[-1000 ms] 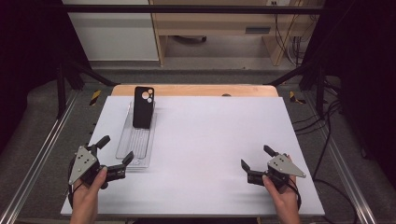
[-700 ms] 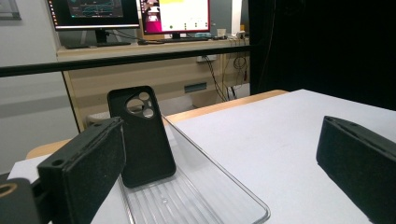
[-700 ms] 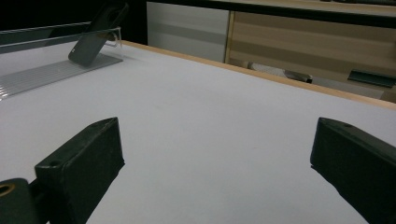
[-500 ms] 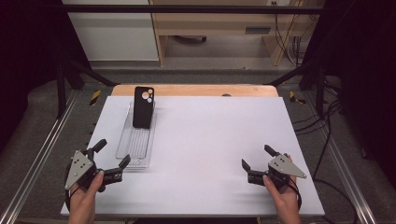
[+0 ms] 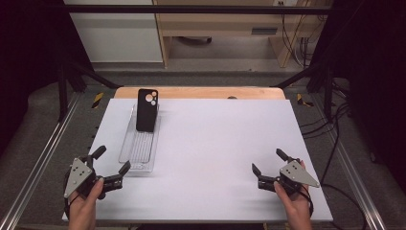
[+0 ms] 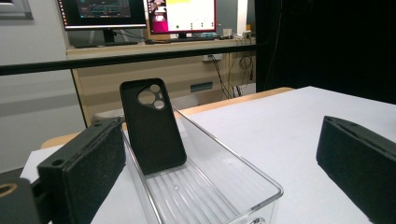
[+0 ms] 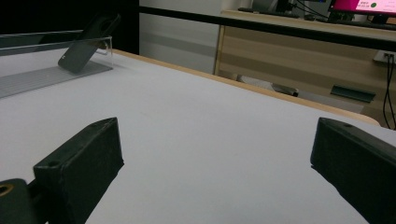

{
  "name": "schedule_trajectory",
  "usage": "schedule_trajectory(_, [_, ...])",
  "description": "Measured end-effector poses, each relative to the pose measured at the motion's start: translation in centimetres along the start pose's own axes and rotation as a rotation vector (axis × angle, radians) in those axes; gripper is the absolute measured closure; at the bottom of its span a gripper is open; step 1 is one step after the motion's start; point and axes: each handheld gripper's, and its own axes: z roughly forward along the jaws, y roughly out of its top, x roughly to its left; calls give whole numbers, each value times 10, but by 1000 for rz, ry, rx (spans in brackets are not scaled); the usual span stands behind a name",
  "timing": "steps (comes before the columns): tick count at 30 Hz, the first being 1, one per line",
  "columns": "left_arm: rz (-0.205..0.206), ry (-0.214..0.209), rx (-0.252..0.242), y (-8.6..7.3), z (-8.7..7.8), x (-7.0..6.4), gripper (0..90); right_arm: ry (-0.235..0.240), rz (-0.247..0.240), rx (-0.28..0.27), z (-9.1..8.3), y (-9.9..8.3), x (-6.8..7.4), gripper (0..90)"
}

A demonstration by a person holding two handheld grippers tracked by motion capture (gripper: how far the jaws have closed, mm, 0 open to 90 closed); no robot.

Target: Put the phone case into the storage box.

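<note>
Here, the layout:
Phone case (image 5: 146, 109): black, leaning upright at the far end of the clear tray (image 5: 131, 163), camera cut-out on top.
Tray axis: its long side runs away from the person.
Left gripper (image 5: 109, 167): jaws wide, holding nothing, just beside the tray's near end; case lies straight ahead.
Right gripper (image 5: 268, 162): jaws wide, holding nothing, well apart from the tray.
Nearer hand: left, judged best placed to reach.

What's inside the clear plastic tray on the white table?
The clear plastic tray holds one black phone case, standing tilted against its far end, camera cut-outs up. The ribbed floor in front of it is bare. The floor under the case's foot is covered.
</note>
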Motion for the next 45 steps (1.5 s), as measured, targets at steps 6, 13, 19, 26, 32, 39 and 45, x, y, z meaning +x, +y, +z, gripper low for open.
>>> schedule_trajectory(6, [-5, 0, 8, -5, -1, 1, 10, -7, -9, -1, -3, -2, -3, 25])
schedule_trajectory(13, [-10, -3, 28, -9, -2, 2, 10, -16, -16, -6, -7, -4, -6, 24])
schedule_trajectory(19, [-8, -3, 36, -13, -3, 2, 10, -21, -10, -1, -11, -6, -9, 24])
schedule_trajectory(26, [-5, -8, 23, -18, -2, 2, 10, -24, -4, 2, -17, -10, -12, 24])
schedule_trajectory(32, [0, -3, -3, -21, 2, 1, 10, -20, 2, 3, -19, -11, -13, 23])
schedule_trajectory(39, [27, 9, -28, -20, 7, -4, 10, -9, -25, -9, -10, -13, -11, 23])
schedule_trajectory(45, [15, 7, -24, -23, 7, -6, 10, 1, -39, -15, -2, -13, -5, 30])
